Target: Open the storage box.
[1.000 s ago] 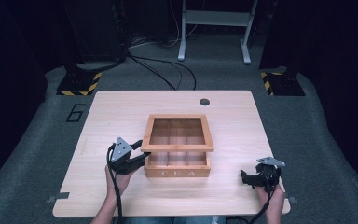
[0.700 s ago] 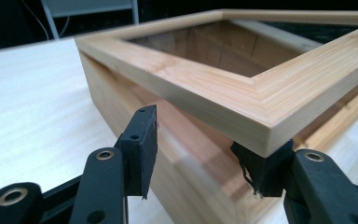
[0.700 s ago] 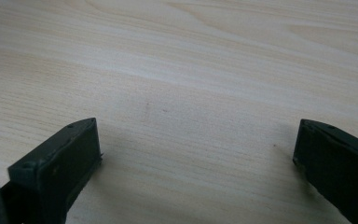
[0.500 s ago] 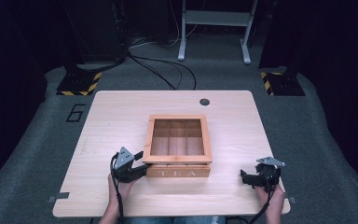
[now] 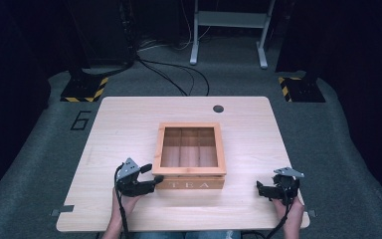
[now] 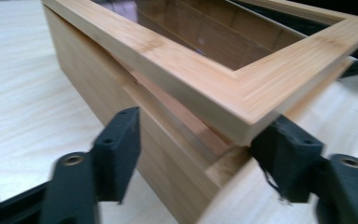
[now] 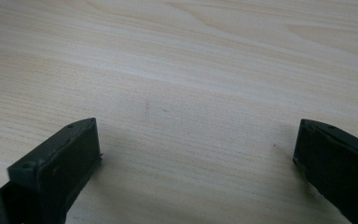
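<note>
Where the wooden box [image 5: 191, 155] marked TEA sits at the middle of the table [image 5: 124, 119], its glass-paned lid [image 6: 223, 70] is seen raised slightly at the near left corner. The left gripper [image 5: 151, 178] is held at that corner, its fingers [image 6: 116, 149] spread wide, one against the box's side and the other under the lifted lid's corner. The right gripper [image 5: 259, 188] is kept well apart near the table's right front edge, its fingers [image 7: 70, 154] wide open over bare wood, with nothing held.
</note>
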Available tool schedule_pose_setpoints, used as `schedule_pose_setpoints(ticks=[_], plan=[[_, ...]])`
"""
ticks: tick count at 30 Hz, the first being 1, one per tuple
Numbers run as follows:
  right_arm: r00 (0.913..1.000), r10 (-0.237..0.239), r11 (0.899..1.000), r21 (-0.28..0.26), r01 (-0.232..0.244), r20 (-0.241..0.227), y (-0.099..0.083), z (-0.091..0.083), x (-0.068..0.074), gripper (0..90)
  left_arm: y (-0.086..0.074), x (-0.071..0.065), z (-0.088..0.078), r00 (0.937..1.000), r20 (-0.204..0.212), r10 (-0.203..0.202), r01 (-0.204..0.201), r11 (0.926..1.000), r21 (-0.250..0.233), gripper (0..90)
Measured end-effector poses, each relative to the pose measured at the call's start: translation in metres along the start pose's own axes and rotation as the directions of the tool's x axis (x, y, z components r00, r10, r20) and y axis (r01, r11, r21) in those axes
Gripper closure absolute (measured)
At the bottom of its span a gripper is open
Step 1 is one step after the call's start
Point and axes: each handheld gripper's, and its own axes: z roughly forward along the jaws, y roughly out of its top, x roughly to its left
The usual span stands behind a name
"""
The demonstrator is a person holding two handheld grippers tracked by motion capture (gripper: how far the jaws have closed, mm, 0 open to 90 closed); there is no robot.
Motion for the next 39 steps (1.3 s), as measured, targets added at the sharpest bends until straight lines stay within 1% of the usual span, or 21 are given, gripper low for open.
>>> schedule_pose_setpoints(ticks=[1, 2, 3, 5, 8, 9, 12, 15, 19, 23, 25, 26, 27, 30, 32, 34, 35, 36, 37, 38, 39], plan=[[1.0, 0.0, 1.0, 0.0, 0.0, 0.0, 0.0, 0.0, 0.0, 0.0, 0.0, 0.0, 0.0, 1.0, 0.0, 0.0, 0.0, 1.0, 0.0, 26.3], [1.0, 0.003, 1.0, 0.005, -0.003, 0.003, 0.0, 0.0, 0.0, 0.0, -0.004, -0.005, 0.006, 0.9998, -0.013, 0.014, -0.014, 0.9993, 0.034, 23.5], [1.0, 0.003, 1.0, 0.005, -0.003, 0.003, 0.0, 0.0, 0.0, 0.0, -0.007, -0.005, 0.008, 0.9998, -0.012, 0.014, -0.014, 0.999, 0.043, 22.0], [1.0, 0.005, 1.0, 0.0, -0.005, 0.005, 0.0, 0.0, 0.0, 0.0, -0.01, -0.004, 0.008, 0.9997, -0.023, -0.001, 0.001, 0.9994, 0.033, 18.0], [1.0, 0.007, 1.0, 0.003, -0.007, 0.005, 0.0, 0.0, 0.0, 0.0, -0.01, -0.004, 0.007, 0.9993, -0.037, -0.002, 0.003, 0.9994, 0.035, 13.6], [1.0, 0.007, 1.0, 0.003, -0.007, 0.005, 0.0, 0.0, 0.0, 0.0, -0.012, -0.005, 0.006, 0.9986, -0.053, 0.0, 0.003, 0.9992, 0.04, 11.5], [1.0, 0.006, 1.0, 0.003, -0.006, 0.005, 0.0, 0.0, 0.0, 0.0, -0.017, -0.005, 0.0, 0.9971, -0.076, 0.007, -0.002, 0.9978, 0.067, 8.2], [1.0, 0.005, 1.0, 0.004, -0.005, 0.005, 0.0, 0.0, 0.0, 0.0, -0.025, -0.003, -0.009, 0.9948, -0.101, -0.004, 0.012, 0.9967, 0.08, 5.5], [1.0, 0.006, 1.0, 0.003, -0.006, 0.006, 0.0, 0.0, 0.0, 0.0, -0.036, 0.001, -0.023, 0.9891, -0.147, 0.002, 0.015, 0.993, 0.117, 4.4], [1.0, 0.006, 1.0, 0.003, -0.006, 0.006, 0.0, 0.0, 0.0, 0.0, -0.048, 0.009, -0.038, 0.9809, -0.194, -0.008, 0.038, 0.9881, 0.149, 3.5], [1.0, 0.006, 1.0, 0.003, -0.006, 0.007, 0.0, 0.0, 0.0, 0.0, -0.054, 0.015, -0.045, 0.9736, -0.227, -0.026, 0.061, 0.9869, 0.15, 3.2], [1.0, 0.004, 1.0, 0.0, -0.004, 0.006, 0.0, 0.0, 0.0, 0.0, -0.054, 0.015, -0.045, 0.9736, -0.227, -0.026, 0.061, 0.9869, 0.15, 3.1], [1.0, 0.007, 1.0, 0.002, -0.007, 0.005, 0.0, 0.0, 0.0, 0.0, -0.061, 0.024, -0.053, 0.9649, -0.26, -0.041, 0.083, 0.9848, 0.153, 3.0], [1.0, 0.008, 1.0, 0.002, -0.008, 0.005, 0.0, 0.0, 0.0, 0.0, -0.069, 0.036, -0.064, 0.9497, -0.308, -0.058, 0.114, 0.9794, 0.167, 3.0], [0.9999, 0.008, 1.0, 0.003, -0.008, 0.006, 0.0, 0.0, 0.0, 0.0, -0.073, 0.045, -0.069, 0.9405, -0.334, -0.062, 0.135, 0.9707, 0.199, 2.7], [1.0, 0.008, 1.0, 0.001, -0.008, 0.005, 0.0, 0.0, 0.0, 0.0, -0.078, 0.054, -0.073, 0.929, -0.365, -0.06, 0.148, 0.9646, 0.218, 1.9], [1.0, 0.008, 1.0, 0.001, -0.008, 0.004, 0.0, 0.0, 0.0, 0.0, -0.08, 0.057, -0.076, 0.9211, -0.385, -0.061, 0.154, 0.9638, 0.217, 1.8], [1.0, 0.008, 1.0, 0.001, -0.008, 0.004, 0.0, 0.0, 0.0, 0.0, -0.08, 0.057, -0.076, 0.9211, -0.385, -0.061, 0.154, 0.9638, 0.217, 1.8], [1.0, 0.008, 1.0, 0.0, -0.008, 0.004, 0.0, 0.0, 0.0, 0.0, -0.081, 0.063, -0.08, 0.9129, -0.403, -0.062, 0.159, 0.9645, 0.211, 1.7], [1.0, 0.008, 1.0, 0.0, -0.008, 0.004, 0.0, 0.0, 0.0, 0.0, -0.081, 0.063, -0.08, 0.9129, -0.403, -0.062, 0.159, 0.9645, 0.211, 1.8], [1.0, 0.008, 1.0, 0.0, -0.008, 0.005, 0.0, 0.0, 0.0, 0.0, -0.082, 0.067, -0.083, 0.9093, -0.41, -0.072, 0.173, 0.9612, 0.215, 1.7]])
